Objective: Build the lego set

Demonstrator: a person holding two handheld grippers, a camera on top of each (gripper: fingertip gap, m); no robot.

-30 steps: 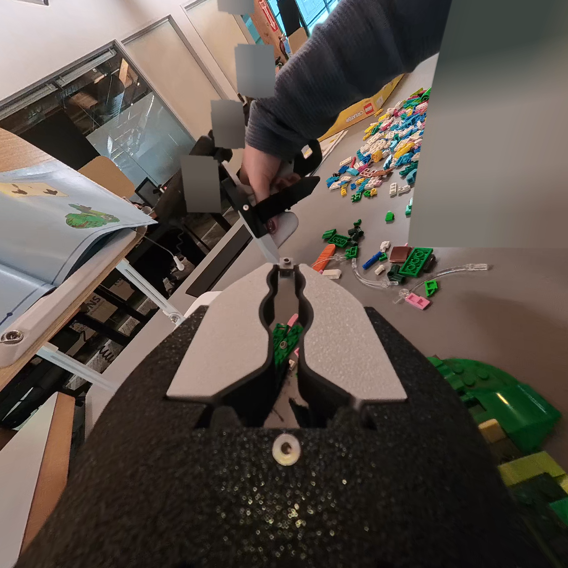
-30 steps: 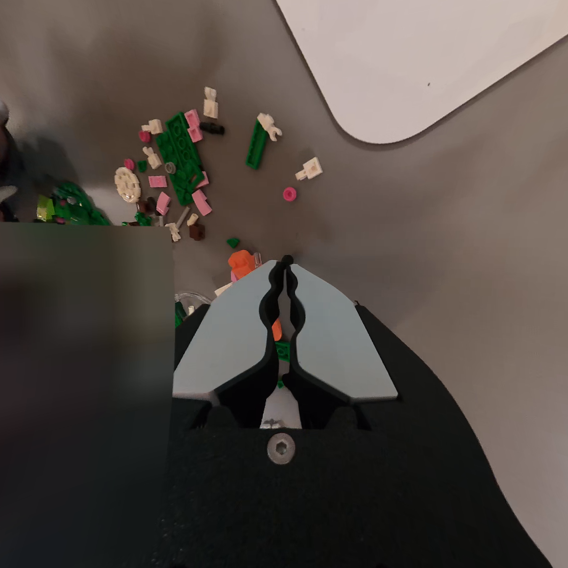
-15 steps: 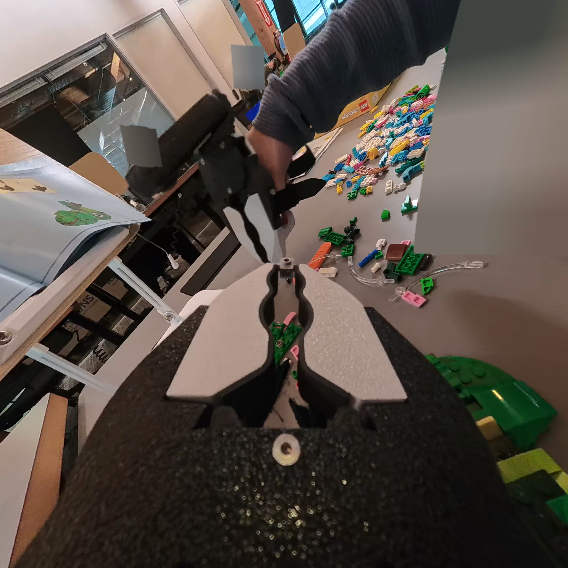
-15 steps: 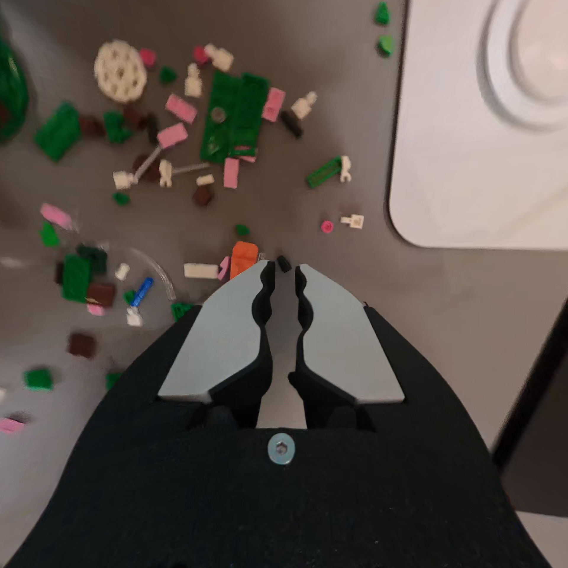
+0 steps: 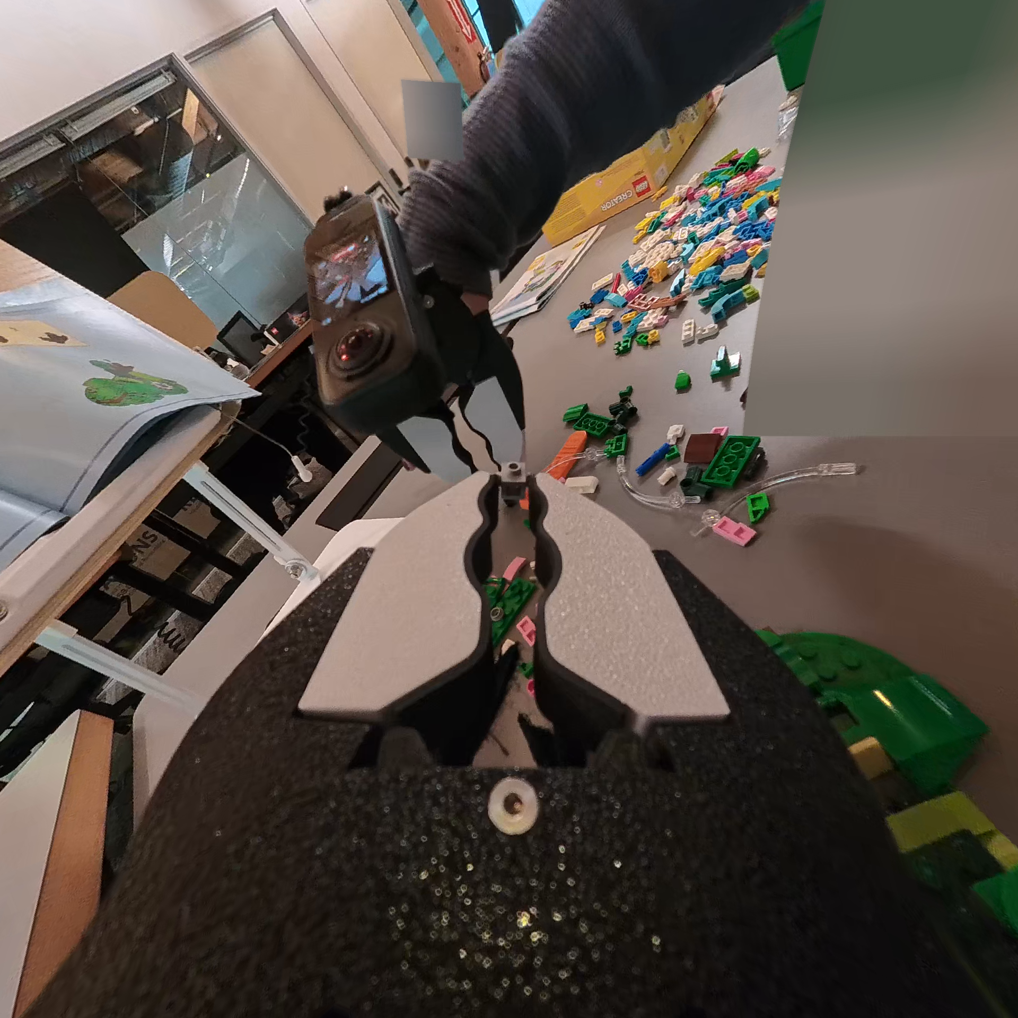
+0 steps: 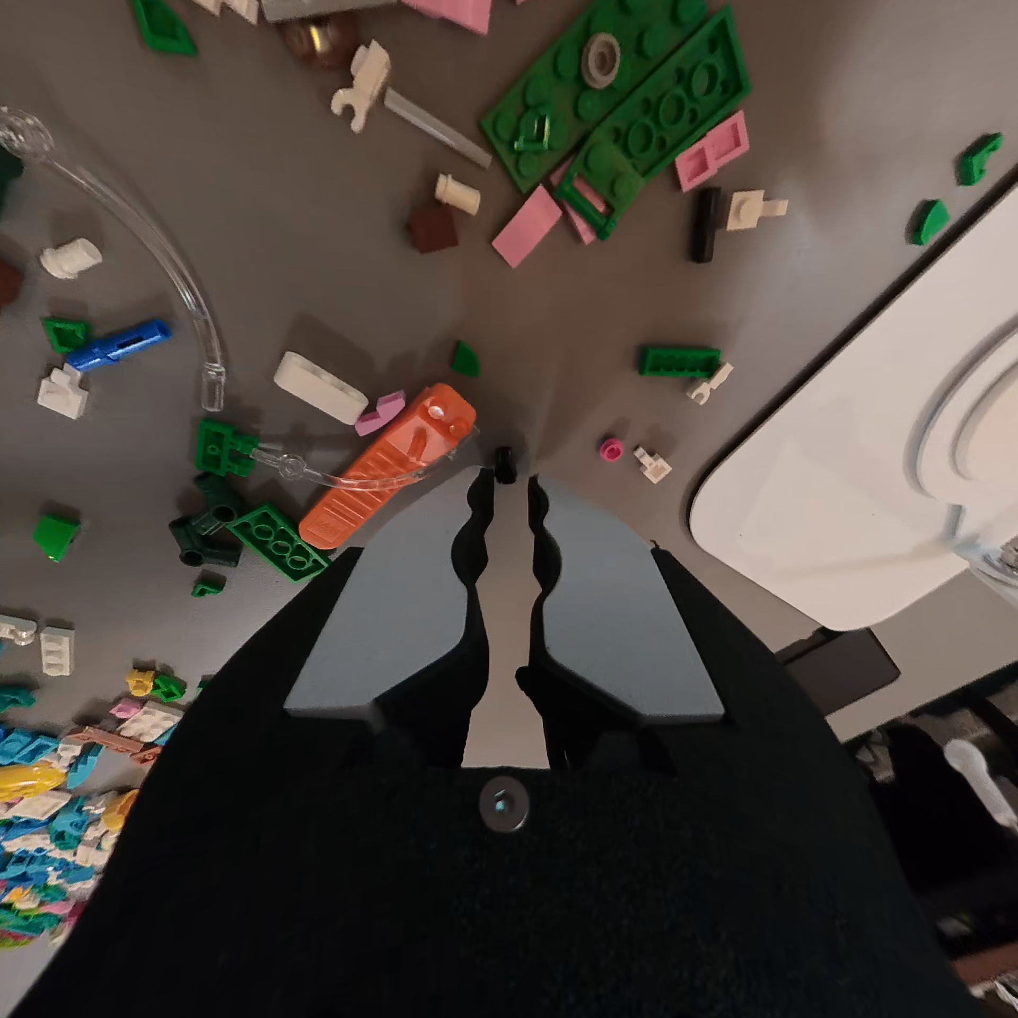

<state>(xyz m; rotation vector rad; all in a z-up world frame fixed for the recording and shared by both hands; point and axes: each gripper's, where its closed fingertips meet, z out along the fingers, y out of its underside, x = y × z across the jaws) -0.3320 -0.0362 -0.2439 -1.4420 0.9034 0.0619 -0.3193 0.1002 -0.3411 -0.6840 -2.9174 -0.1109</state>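
The left gripper pinches a small grey studded brick at its tips above the grey table. Only the right wrist view shows the right gripper, jaws narrowly parted, just above a tiny black piece beside an orange ridged brick separator.

My left gripper has rough, matt grey fingers; the green plastic plates shine, on my smooth matt table.

- Yellow box, upper right of the left wrist view: small red logo and one printed word on its side.
- Red-and-white sign, top edge: lettering, seemingly cut off.
- Dark boxes, left edge: pale lettering, partly hidden.
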